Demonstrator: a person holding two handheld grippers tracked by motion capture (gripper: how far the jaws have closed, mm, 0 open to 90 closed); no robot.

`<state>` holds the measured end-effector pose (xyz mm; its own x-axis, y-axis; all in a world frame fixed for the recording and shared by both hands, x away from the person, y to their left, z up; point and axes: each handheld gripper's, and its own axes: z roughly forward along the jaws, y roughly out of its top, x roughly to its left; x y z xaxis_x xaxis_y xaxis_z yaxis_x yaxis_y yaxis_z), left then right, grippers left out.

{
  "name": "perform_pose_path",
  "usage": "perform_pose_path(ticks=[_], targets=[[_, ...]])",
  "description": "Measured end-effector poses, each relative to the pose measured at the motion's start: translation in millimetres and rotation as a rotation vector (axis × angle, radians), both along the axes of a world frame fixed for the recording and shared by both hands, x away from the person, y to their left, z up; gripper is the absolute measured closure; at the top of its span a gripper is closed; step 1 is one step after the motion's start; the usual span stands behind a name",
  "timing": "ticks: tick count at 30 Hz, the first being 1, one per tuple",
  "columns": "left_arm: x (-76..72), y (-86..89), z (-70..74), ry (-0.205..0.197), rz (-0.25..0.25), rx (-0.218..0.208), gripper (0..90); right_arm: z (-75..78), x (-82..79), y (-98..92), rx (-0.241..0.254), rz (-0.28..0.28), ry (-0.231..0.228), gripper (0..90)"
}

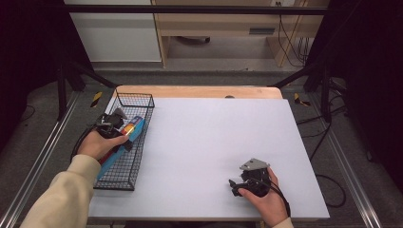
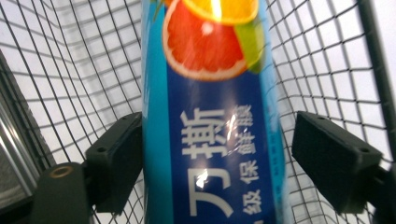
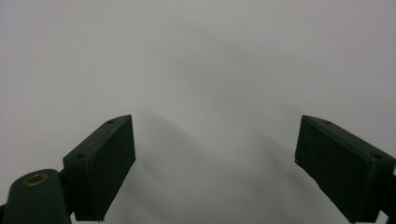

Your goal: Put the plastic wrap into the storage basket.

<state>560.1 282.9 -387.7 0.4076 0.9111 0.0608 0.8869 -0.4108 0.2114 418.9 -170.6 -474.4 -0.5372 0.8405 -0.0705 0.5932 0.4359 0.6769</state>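
Lying in the wire basket (image 1: 124, 167) at the table's (image 1: 214, 142) left edge, the blue box (image 2: 212, 140) sits between the left gripper's (image 2: 215, 163) parted jaws, the right pad clear of it. Near right, the right gripper (image 3: 215, 163) rests wide open, holding nothing.

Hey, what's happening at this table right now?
A person is putting a long blue box with citrus fruit printed on it into the black wire basket at the table's left edge. The left gripper has its jaws around the box, the right one clear of it. The right gripper rests open on the white tabletop.
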Motion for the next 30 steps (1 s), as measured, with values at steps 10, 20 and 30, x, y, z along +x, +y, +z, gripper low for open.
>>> perform_pose_path(ticks=[10, 20, 30], targets=[[-12.3, 1.7, 25.5, -0.132, -0.024, -0.061, 13.1, 0.0, 0.2, 0.0, -0.003, 0.000, 0.000, 12.6], [-43.6, -7.3, 60.8, -0.324, -0.074, -0.182, 10.6, 0.1, -0.1, -0.5, -0.020, -0.002, -0.009, 12.6], [-82.2, -54.6, 67.5, -0.395, -0.201, -0.283, 8.1, 1.9, -0.5, -1.4, -0.014, -0.014, -0.009, 12.6]])
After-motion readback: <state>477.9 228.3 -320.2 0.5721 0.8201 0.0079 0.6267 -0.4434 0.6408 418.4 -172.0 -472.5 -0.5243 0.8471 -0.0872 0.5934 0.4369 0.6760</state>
